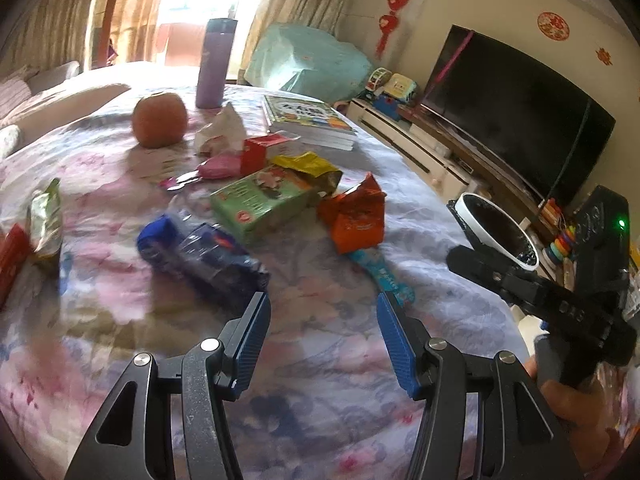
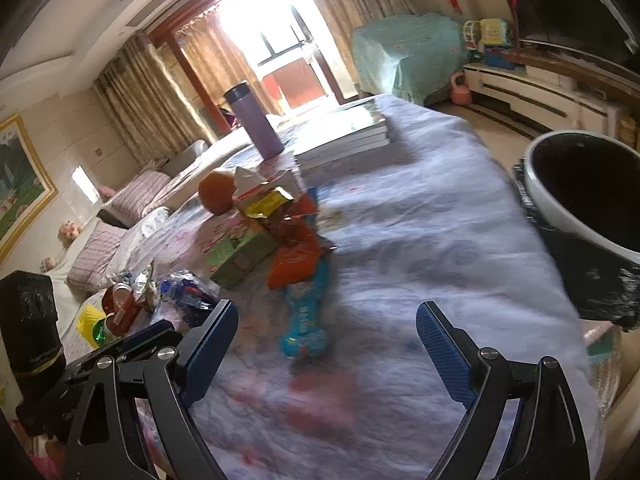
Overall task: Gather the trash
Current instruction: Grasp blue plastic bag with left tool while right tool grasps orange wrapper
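A: Hovering low in the left wrist view, the left gripper [image 1: 322,344] has its blue-padded jaws spread wide with nothing between them, above the floral tablecloth [image 1: 328,392].

B: And the right gripper [image 2: 326,354]?

A: Same stance in its own view, at the bottom of the frame: jaws wide apart, nothing held. Between and just past its fingers lies the light blue wrapper [image 2: 306,320], blurred.

B: Where is the trash?

A: Mostly at frame centre in the left wrist view. A dark blue crumpled wrapper [image 1: 208,252] sits just beyond the left finger. Above it lies a green box [image 1: 260,204], with a yellow foil packet [image 1: 310,170] touching its upper right end. Right of those is an orange wrapper [image 1: 354,218], and the light blue wrapper [image 1: 380,276] runs from under it toward the right finger. A small red carton [image 1: 256,154] and a pink packet [image 1: 222,168] lie above the green box, beside a crumpled tissue [image 1: 222,130]. At the left edge are a silver-green packet [image 1: 46,220] and a red packet [image 1: 12,256].

B: Any print legible?

A: No; printing shows on the green box and wrappers, but too blurred to read.

B: And the bin?

A: A white-rimmed, black-lined bin [image 1: 494,228] stands off the table's right edge, large at the right in the right wrist view.

B: Other things?

A: An orange [image 1: 160,120], a purple flask [image 1: 216,64] and stacked books [image 1: 310,120] in the upper centre, and a dark television [image 1: 516,112] at upper right.
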Demonstrator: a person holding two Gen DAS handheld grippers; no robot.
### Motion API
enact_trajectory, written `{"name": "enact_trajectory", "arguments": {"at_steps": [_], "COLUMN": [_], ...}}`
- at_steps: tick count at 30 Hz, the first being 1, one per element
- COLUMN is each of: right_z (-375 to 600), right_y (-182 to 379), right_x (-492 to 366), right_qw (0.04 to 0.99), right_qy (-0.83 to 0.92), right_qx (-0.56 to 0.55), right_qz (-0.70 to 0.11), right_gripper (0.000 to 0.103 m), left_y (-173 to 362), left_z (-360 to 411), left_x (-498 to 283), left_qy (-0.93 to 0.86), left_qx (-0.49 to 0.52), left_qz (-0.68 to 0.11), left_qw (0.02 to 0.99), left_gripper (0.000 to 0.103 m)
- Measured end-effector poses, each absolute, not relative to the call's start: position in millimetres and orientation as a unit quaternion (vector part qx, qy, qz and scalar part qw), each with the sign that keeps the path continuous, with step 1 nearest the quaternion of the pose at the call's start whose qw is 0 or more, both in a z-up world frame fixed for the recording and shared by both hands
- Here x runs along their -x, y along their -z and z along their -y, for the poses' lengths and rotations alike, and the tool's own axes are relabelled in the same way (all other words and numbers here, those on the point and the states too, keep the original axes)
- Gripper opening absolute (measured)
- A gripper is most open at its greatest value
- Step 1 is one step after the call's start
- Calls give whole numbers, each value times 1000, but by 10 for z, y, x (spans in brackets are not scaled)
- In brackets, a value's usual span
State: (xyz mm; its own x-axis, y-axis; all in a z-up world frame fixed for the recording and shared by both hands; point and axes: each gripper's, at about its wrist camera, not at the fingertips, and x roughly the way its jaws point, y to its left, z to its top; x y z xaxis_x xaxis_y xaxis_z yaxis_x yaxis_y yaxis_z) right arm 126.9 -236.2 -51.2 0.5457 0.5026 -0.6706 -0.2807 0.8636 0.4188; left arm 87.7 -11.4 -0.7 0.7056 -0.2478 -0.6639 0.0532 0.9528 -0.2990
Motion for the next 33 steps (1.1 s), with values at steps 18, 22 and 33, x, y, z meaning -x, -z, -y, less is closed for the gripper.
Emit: {"name": "enact_trajectory", "arguments": {"at_steps": [18, 22, 33], "right_z": [1986, 1924, 1866], "right_y": [695, 724, 862], "right_x": [-1601, -1718, -1967], "right_qw": [859, 858, 856], "right_qy": [-238, -234, -220], "right_qx": [-117, -115, -105], "right_qz": [-438, -443, -455], "right_gripper": [92, 92, 21], "left_y": [246, 314, 487], "left_z": [-233, -227, -39], "left_x": [-1296, -1447, -1676], "left_qy": [8, -3, 33], "left_qx": [178, 174, 140], "left_qz": [-416, -419, -431], "left_qw": [892, 891, 891], "left_gripper": [74, 74, 36]}}
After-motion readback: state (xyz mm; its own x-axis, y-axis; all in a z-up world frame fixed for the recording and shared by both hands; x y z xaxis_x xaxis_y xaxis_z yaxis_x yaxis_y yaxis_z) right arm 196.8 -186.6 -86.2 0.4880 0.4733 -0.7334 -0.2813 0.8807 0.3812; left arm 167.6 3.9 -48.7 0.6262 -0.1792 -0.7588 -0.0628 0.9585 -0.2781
